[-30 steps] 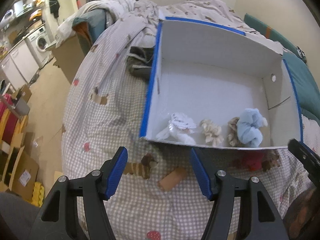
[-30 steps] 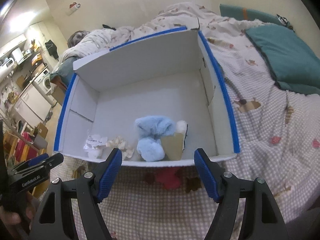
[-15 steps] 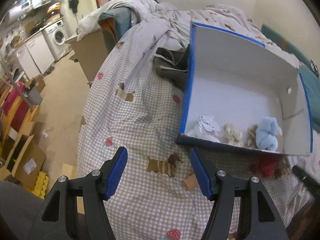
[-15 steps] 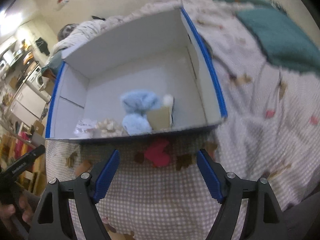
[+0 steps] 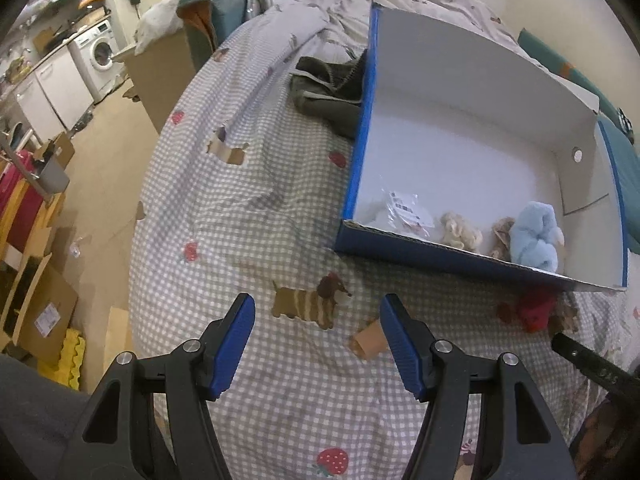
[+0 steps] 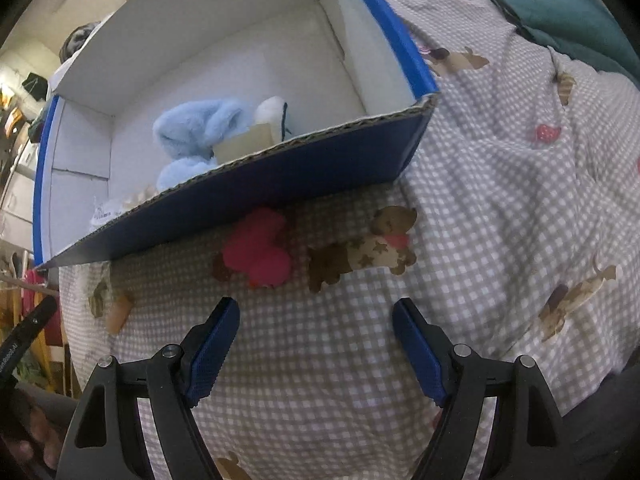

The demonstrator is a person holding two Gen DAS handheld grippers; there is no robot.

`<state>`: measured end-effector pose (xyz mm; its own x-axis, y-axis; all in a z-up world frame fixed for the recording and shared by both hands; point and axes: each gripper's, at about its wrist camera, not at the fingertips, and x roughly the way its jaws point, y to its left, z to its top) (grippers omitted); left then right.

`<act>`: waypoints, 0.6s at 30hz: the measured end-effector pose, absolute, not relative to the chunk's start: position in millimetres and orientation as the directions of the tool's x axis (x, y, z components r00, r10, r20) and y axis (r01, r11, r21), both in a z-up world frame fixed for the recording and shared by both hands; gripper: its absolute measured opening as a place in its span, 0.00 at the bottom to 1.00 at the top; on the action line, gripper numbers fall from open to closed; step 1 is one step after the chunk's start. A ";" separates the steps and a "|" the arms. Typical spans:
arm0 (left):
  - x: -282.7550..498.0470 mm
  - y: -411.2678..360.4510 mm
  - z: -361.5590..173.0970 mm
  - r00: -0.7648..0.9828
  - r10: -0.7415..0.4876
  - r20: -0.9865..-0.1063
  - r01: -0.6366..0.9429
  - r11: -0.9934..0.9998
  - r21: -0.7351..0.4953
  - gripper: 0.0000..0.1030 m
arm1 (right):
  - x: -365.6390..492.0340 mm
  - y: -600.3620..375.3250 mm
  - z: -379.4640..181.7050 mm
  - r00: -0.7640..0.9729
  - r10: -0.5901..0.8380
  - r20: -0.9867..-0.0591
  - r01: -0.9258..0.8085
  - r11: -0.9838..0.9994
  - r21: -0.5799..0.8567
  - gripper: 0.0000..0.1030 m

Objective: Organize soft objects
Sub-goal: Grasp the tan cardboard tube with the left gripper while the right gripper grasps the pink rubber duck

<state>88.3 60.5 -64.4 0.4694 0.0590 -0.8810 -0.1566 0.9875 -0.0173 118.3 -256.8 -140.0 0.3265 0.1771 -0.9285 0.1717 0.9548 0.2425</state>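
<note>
Only from the left wrist: washing machine [image 5: 103, 49] and cardboard boxes [image 5: 42, 312] off past the bed's left edge, dark garment [image 5: 326, 98] bunched against the box's outer left wall, white tagged packet [image 5: 406, 210] and cream tuft [image 5: 460, 232] along the box's near wall. Only from the right wrist: teal pillow [image 6: 560, 4] at the bed's far right, tan card [image 6: 246, 144] and white ball [image 6: 272, 110] tucked beside the blue plush [image 6: 192, 136].

Checked bedspread [image 5: 248, 208], dog and strawberry print, under everything. Blue-sided box [image 6: 280, 172] sitting open on it, white inside.

Red plush [image 6: 260, 252] lying on the bedspread just outside the box's near wall, touching no pad.

Left gripper [image 5: 316, 334] tipped steeply down over a printed dog, jaws apart, holding nothing. Right gripper [image 6: 314, 334] angled down just short of the red plush, jaws spread wide, empty too.
</note>
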 end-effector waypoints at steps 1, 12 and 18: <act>89.4 61.2 -65.7 0.466 0.056 -0.883 -0.157 0.987 -0.020 0.60 | 120.4 -251.6 -142.0 0.323 0.169 -0.931 0.167 0.958 0.231 0.81; 95.7 52.5 -89.3 0.379 0.005 -0.925 -0.142 0.989 -0.052 0.60 | 144.0 -196.8 -147.6 0.367 0.084 -0.926 -0.012 0.996 0.085 0.81; 99.8 46.6 -98.5 0.346 -0.001 -0.938 -0.124 0.991 -0.047 0.60 | 156.1 -175.4 -163.1 0.349 0.073 -0.934 -0.038 0.997 0.063 0.81</act>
<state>99.8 46.6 -98.5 0.3463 -0.0013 -0.9381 -0.1244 0.9911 -0.0472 156.1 -175.4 -163.1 0.3493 0.0727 -0.9342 -0.0379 0.9973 0.0634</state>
